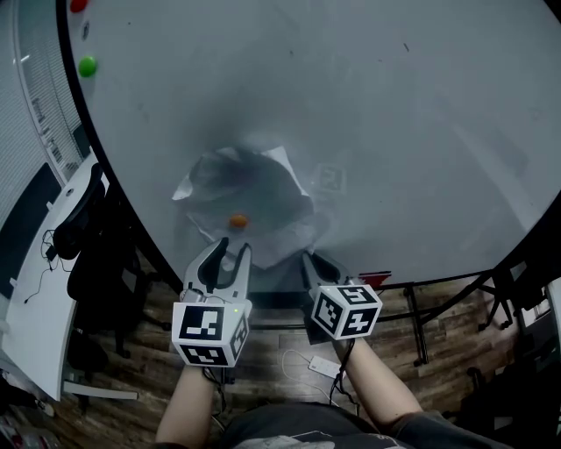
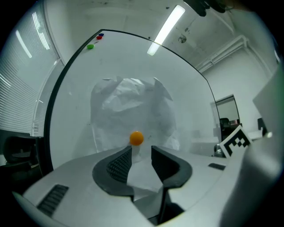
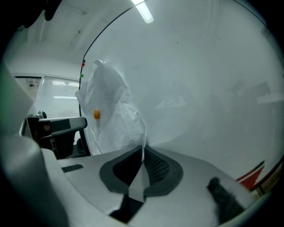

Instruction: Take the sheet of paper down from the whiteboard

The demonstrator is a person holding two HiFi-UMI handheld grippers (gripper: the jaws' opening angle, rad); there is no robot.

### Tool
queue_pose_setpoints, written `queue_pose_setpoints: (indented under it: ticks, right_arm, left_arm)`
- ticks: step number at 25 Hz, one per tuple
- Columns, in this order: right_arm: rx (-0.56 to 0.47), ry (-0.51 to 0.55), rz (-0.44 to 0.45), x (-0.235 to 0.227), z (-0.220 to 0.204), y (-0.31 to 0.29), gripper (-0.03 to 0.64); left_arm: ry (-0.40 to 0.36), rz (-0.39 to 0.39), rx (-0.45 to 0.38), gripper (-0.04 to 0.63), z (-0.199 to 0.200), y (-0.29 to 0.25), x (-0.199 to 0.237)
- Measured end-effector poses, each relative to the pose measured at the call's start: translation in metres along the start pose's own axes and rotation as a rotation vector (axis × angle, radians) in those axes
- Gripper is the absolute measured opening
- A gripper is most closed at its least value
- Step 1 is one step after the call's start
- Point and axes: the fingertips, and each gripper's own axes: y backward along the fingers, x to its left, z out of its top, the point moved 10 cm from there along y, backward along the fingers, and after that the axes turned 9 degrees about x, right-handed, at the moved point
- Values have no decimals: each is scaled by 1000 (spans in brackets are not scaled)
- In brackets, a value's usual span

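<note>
A crumpled white sheet of paper (image 1: 250,206) hangs on the whiteboard (image 1: 394,131), pinned by an orange magnet (image 1: 237,221). My left gripper (image 1: 226,254) sits just under that magnet. In the left gripper view its jaws stand apart, the sheet's lower part (image 2: 128,111) lies loosely between them, and the orange magnet (image 2: 136,138) is right above the fingertips. My right gripper (image 1: 316,263) is at the sheet's lower right corner. In the right gripper view that gripper (image 3: 143,153) is shut on the sheet's edge (image 3: 115,111), and a strip of paper runs down between the pads.
A green magnet (image 1: 87,66) and a red magnet (image 1: 79,4) sit at the board's upper left. A black office chair (image 1: 96,254) and a white desk (image 1: 35,289) stand to the left. The board's black stand legs (image 1: 421,324) rest on the wooden floor.
</note>
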Motion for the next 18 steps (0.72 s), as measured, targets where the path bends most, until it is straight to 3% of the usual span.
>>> queue_pose_setpoints:
  ticks: [9,18]
  right_arm:
    - [3,-6,26,-2,1,0,34]
    - [5,-11,42,-1,0,-2,34]
  left_arm:
    - [10,83,-14,177,15,-11,-4]
    - [38,185,8,178,24,-25,-9]
